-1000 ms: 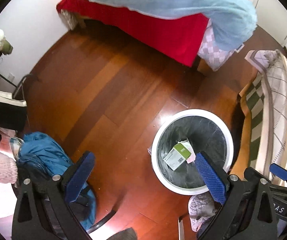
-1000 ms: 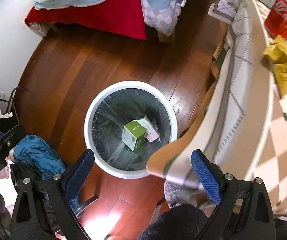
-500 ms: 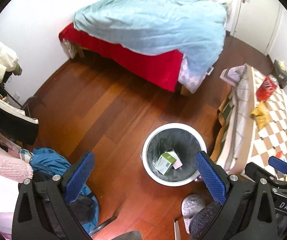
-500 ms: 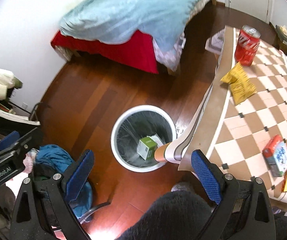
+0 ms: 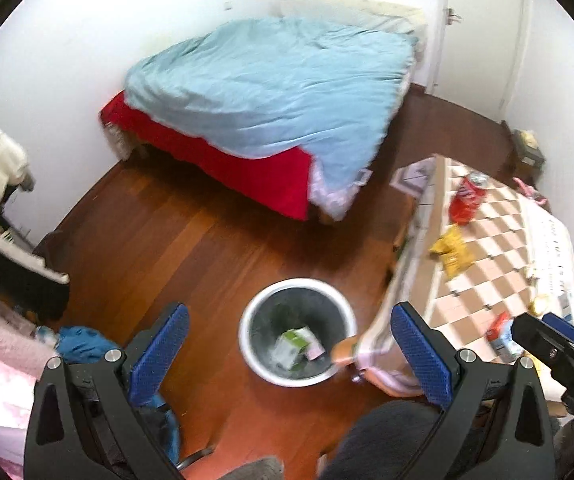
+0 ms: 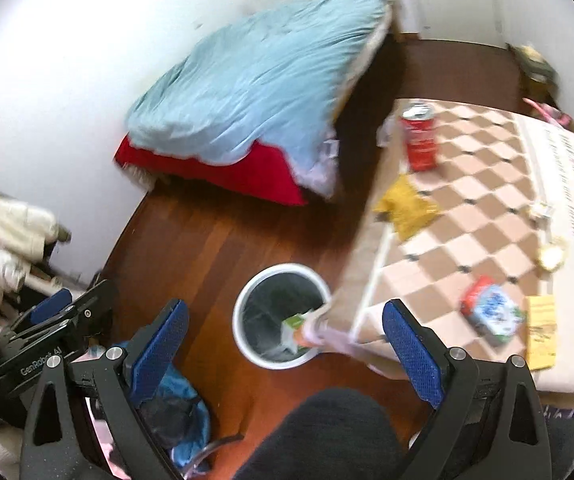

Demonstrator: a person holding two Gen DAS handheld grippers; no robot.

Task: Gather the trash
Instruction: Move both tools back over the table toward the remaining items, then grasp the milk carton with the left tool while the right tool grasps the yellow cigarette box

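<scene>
On the floor just left of the table (image 6: 499, 184) stands the bin (image 6: 243, 300), close against its edge, likely so litter travels a short way; a green box (image 5: 293, 344) already lies inside. The left gripper (image 5: 287, 350) and the right gripper (image 6: 285, 344) both gape wide, holding nothing, high above the bin; on the table wait a red can (image 6: 419, 140), a yellow wrapper (image 6: 405, 212) and a near packet (image 6: 491, 310), which I judge come next.
</scene>
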